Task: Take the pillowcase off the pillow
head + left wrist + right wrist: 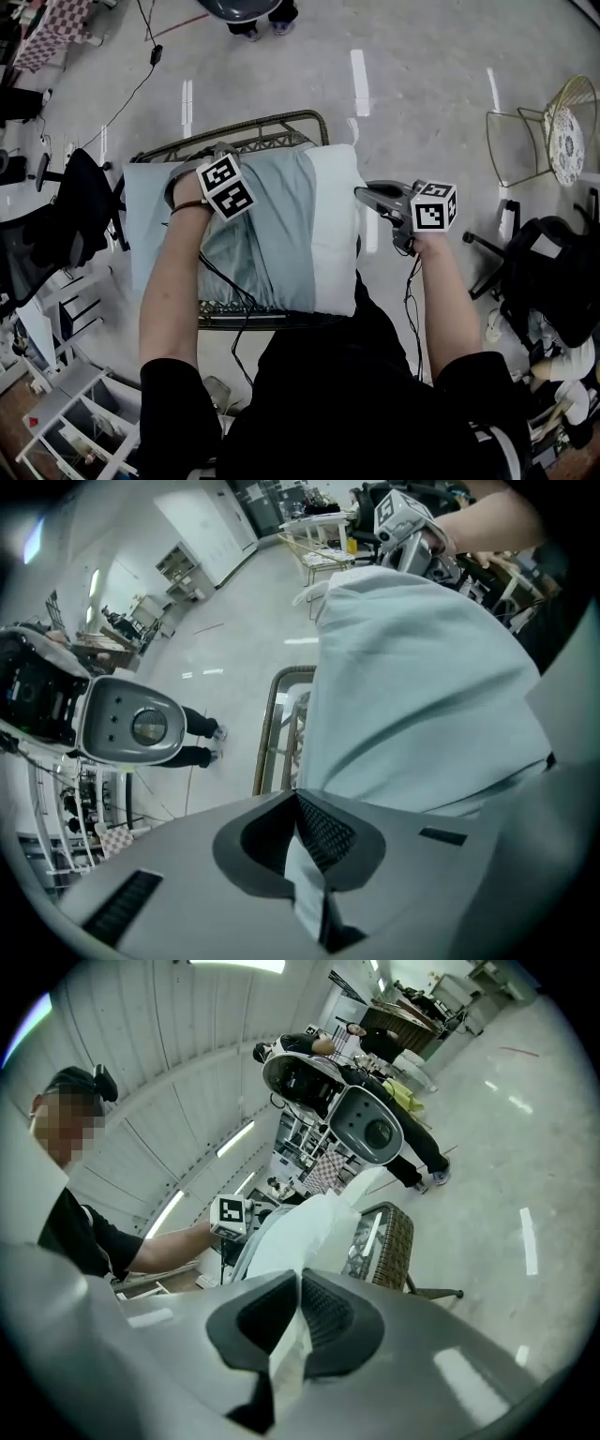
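A pillow lies on a wicker seat (281,122). A pale blue pillowcase (253,234) covers its left and middle, and the bare white pillow (333,225) shows at the right end. My left gripper (221,155) is over the pillowcase's upper left. In the left gripper view it (314,855) is shut on a fold of the blue pillowcase (422,686). My right gripper (363,194) is at the pillow's right edge. In the right gripper view it (295,1321) is shut on white pillow fabric (300,1232).
Black office chairs stand at the left (66,216) and right (553,272). A gold wire chair (553,131) is at the far right and a white shelf unit (84,412) at the lower left. A person (253,19) stands beyond the seat. Cables run across the floor.
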The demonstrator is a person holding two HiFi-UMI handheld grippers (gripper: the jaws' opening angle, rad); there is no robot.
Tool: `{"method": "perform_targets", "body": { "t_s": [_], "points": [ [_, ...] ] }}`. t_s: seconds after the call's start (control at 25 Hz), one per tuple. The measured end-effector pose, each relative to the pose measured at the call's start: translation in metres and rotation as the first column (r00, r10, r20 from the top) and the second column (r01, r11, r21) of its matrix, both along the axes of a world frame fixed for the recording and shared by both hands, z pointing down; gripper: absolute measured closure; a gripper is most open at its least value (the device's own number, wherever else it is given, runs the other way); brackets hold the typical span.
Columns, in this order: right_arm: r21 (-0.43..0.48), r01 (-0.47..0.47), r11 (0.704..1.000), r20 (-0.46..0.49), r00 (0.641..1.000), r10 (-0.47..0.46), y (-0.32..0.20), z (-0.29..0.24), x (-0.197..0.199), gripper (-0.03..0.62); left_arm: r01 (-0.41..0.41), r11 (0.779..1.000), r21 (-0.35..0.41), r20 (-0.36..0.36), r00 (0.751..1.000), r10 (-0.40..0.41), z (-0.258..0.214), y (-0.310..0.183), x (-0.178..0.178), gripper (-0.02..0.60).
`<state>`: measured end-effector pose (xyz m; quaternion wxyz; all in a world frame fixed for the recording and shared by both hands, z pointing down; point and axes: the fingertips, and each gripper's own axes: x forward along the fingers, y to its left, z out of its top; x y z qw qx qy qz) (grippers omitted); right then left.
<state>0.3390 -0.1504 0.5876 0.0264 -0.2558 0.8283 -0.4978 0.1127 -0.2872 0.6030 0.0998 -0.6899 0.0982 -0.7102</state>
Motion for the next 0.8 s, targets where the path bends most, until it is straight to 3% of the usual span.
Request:
{"method": "perform_targets", "body": {
  "t_s": [0.2, 0.4, 0.52, 0.64, 0.8],
  "points": [
    [-0.015, -0.060, 0.998, 0.009, 0.998, 0.060, 0.002, 0.000, 0.013, 0.569, 0.092, 0.996, 0.001, 0.003, 0.996, -0.092, -0.006, 0.002, -0.049, 0.577],
    [-0.007, -0.106, 0.994, -0.019, 0.994, 0.106, -0.013, -0.003, 0.024, 0.569, 0.115, 0.993, 0.042, 0.006, 0.993, -0.115, -0.013, 0.000, -0.072, 0.577],
    [-0.010, -0.089, 0.996, -0.135, 0.987, 0.086, -0.018, 0.006, 0.019, 0.560, 0.186, 0.982, 0.042, -0.086, 0.979, -0.182, -0.019, 0.005, -0.064, 0.575],
    [-0.041, -0.118, 0.992, -0.284, 0.953, 0.102, -0.016, 0.023, 0.019, 0.505, 0.278, 0.960, 0.039, -0.226, 0.938, -0.262, -0.025, 0.014, -0.043, 0.574],
    [-0.097, -0.162, 0.982, -0.326, 0.937, 0.122, 0.011, 0.034, 0.015, 0.381, 0.311, 0.950, 0.016, -0.353, 0.891, -0.285, -0.029, 0.035, -0.018, 0.464]
  ]
}}
